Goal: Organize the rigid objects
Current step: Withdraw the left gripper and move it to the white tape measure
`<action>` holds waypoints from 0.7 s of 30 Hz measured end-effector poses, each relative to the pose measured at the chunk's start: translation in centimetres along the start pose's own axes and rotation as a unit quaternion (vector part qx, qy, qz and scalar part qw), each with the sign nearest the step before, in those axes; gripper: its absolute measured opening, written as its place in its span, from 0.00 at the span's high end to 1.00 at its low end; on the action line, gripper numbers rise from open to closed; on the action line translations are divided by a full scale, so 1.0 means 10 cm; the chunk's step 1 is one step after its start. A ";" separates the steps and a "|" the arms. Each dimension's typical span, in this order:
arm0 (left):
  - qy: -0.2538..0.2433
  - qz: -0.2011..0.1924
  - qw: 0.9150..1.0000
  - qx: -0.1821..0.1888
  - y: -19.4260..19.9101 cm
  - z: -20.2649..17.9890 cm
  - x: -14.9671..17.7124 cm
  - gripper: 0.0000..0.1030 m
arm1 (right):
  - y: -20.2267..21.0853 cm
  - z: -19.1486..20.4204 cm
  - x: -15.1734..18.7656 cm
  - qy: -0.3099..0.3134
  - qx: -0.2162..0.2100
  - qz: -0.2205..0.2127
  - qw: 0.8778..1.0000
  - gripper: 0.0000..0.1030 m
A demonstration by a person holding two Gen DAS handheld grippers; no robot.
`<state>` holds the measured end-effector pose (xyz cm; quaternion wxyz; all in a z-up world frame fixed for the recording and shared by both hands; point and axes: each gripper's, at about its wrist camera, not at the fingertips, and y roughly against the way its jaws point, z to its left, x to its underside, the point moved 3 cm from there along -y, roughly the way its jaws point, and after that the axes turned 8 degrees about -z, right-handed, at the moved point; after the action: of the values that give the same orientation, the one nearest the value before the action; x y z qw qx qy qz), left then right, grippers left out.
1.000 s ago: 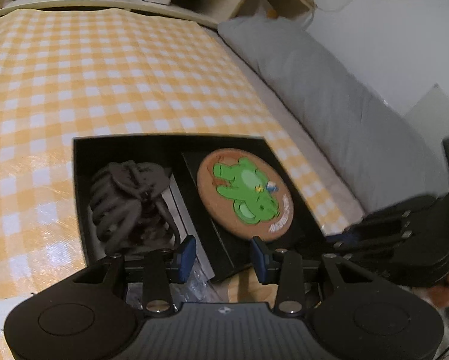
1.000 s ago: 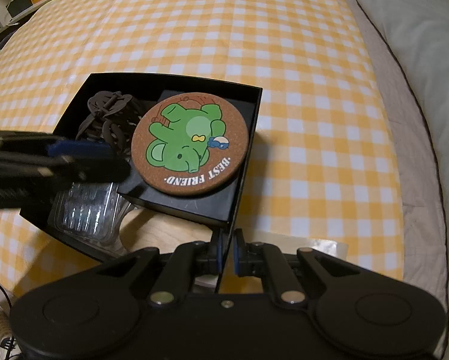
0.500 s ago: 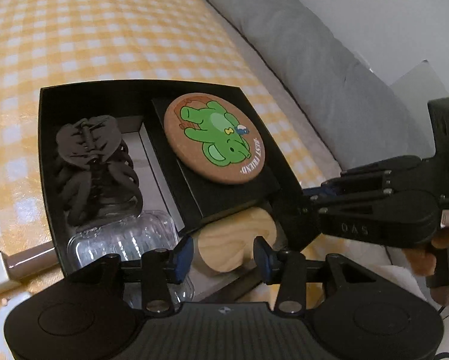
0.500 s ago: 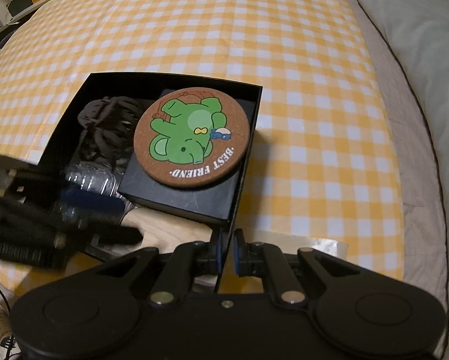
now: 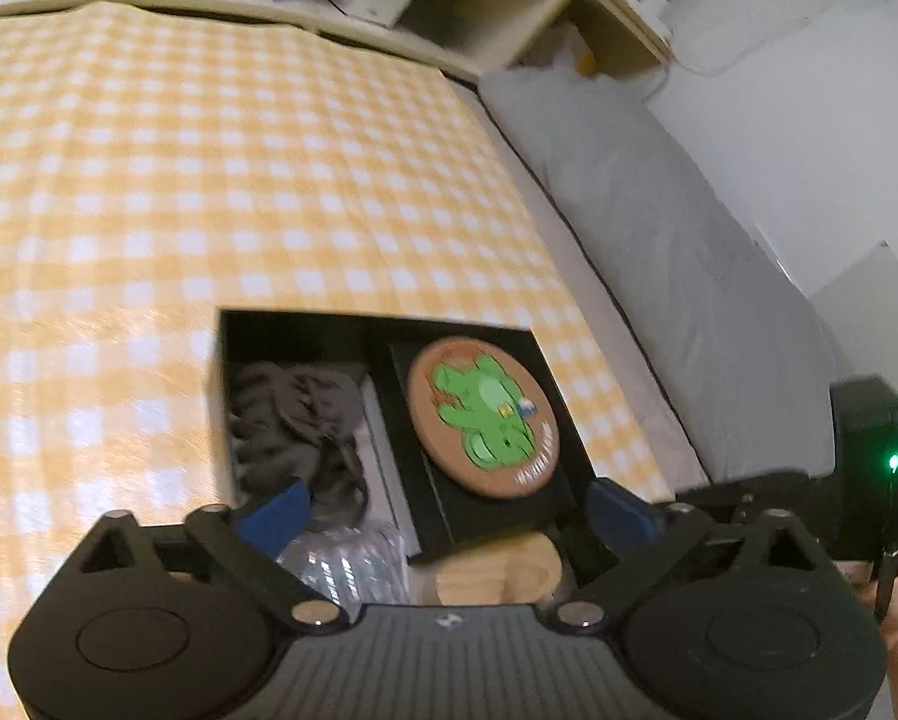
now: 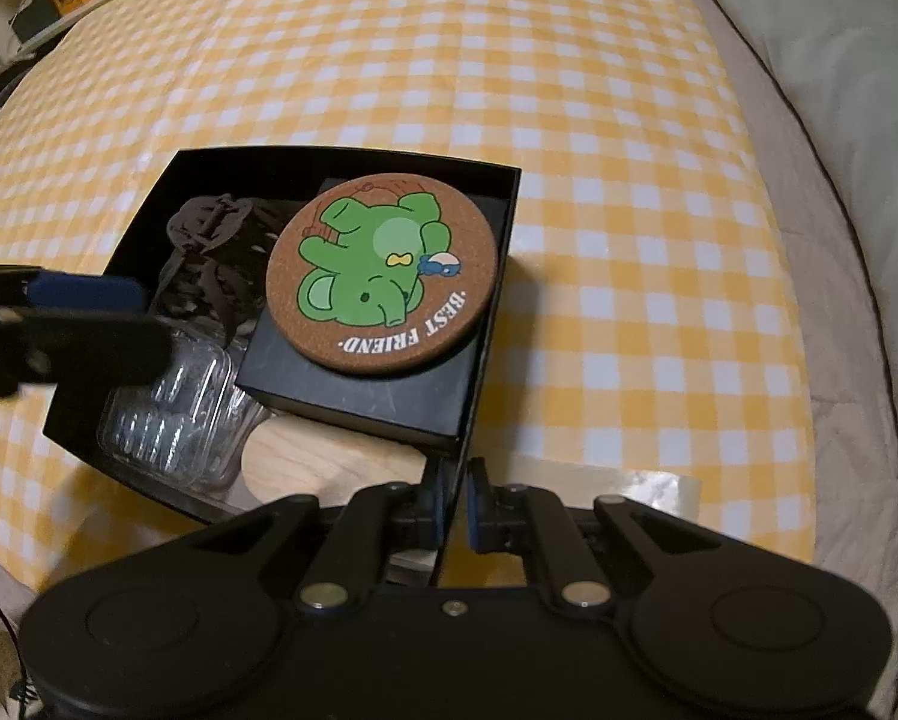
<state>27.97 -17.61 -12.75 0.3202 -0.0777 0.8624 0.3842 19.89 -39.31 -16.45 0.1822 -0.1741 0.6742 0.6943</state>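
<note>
A black open box lies on the checked cloth. It holds dark hair claws, a clear plastic case, a pale wooden piece and a small black box. A cork coaster with a green animal rests on the small box. My right gripper is shut on the big box's near wall at its right corner. My left gripper hovers over the box's near side. Its jaws are opening wide and nothing is gripped between them.
The yellow-and-white checked cloth covers a bed. A grey pillow runs along its right side. Wooden shelves stand beyond the far edge. A pale glossy strip lies beside the box's near right corner.
The left gripper's jaws have spread from narrow to wide, and it has lifted up and back from the box. The right gripper keeps its hold and has not moved.
</note>
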 end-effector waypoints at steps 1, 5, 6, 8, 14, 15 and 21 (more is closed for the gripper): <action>-0.001 -0.003 1.000 -0.006 0.03 0.00 -0.02 0.02 | 0.00 0.00 0.00 -0.007 -0.003 -0.001 1.000 0.93; -0.017 -0.010 1.000 -0.023 0.20 0.01 -0.07 0.00 | -0.03 0.00 0.01 -0.014 0.001 0.000 1.000 0.91; -0.023 -0.009 0.999 -0.026 0.24 0.02 -0.08 0.00 | -0.03 -0.02 0.02 -0.016 0.002 0.001 1.000 0.91; -0.039 -0.011 0.999 -0.032 0.33 0.03 -0.09 0.00 | -0.03 -0.03 0.01 -0.023 0.000 0.003 1.000 0.93; -0.047 -0.030 0.998 -0.041 0.61 0.22 -0.08 0.00 | -0.04 0.01 0.00 -0.008 0.009 0.007 1.000 0.93; -0.044 -0.027 0.998 -0.042 0.64 0.27 -0.06 0.00 | -0.04 0.01 0.00 -0.008 0.008 0.007 1.000 0.93; -0.040 -0.012 0.998 -0.044 0.68 0.56 0.16 0.01 | -0.04 0.01 0.00 -0.006 0.010 0.007 1.000 0.93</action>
<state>26.83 -8.73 -12.35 0.3552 -0.0871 0.8301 0.4208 20.11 -39.23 -16.76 0.1832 -0.1640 0.6814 0.6894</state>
